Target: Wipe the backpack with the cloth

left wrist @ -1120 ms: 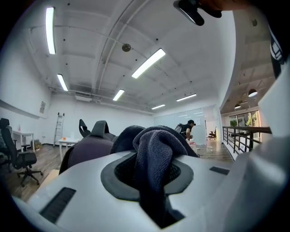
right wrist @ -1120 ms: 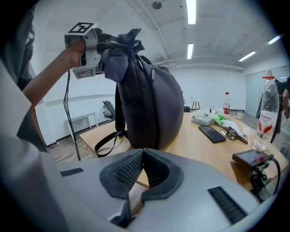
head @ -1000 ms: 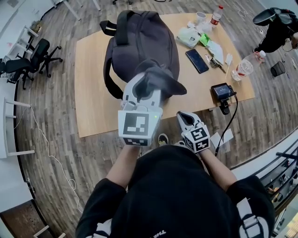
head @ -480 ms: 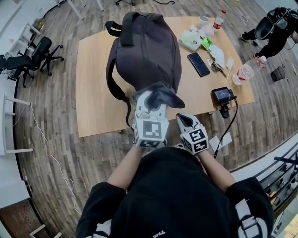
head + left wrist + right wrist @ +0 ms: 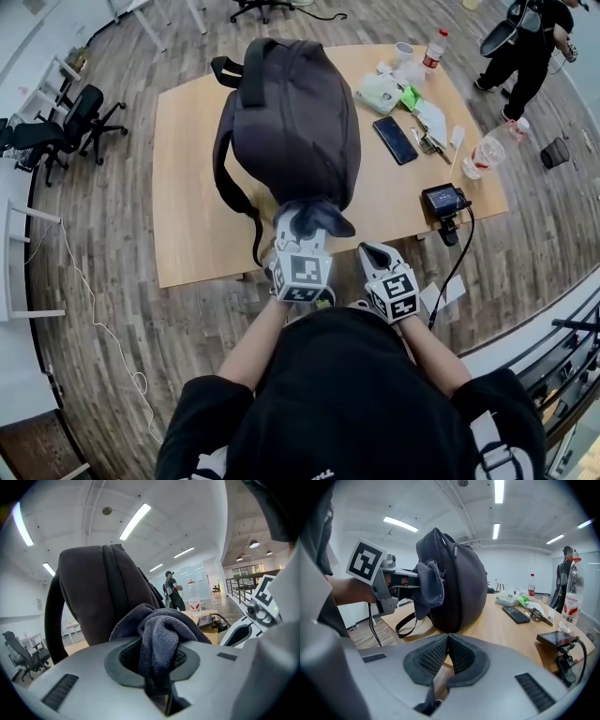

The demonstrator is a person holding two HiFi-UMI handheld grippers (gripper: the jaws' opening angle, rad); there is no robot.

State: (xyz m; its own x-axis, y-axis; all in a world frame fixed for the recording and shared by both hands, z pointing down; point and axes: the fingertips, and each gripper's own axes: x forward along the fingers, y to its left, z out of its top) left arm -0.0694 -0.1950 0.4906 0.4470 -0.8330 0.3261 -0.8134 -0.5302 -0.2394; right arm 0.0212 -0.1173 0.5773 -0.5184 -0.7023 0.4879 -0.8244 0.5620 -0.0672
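Here a dark grey fabric backpack (image 5: pixel 291 122) lies on the light wooden counter (image 5: pixel 187 197), with its carry handle at the far end. The left gripper (image 5: pixel 305 225) is at the backpack's near end. Its fingers are clamped tight on a bunched dark grey microfibre cloth (image 5: pixel 317 216). The cloth bulges out of the fingers and rests against the backpack's near end, seemingly touching it. The right gripper (image 5: pixel 373 253) hangs just to the right of that near end, apart from the backpack. Its fingers are fully together with nothing between them. To the right of the backpack lies a black smartphone (image 5: pixel 397 139). Nearer than the phone stands a small black screen device with a cable (image 5: pixel 443 200).
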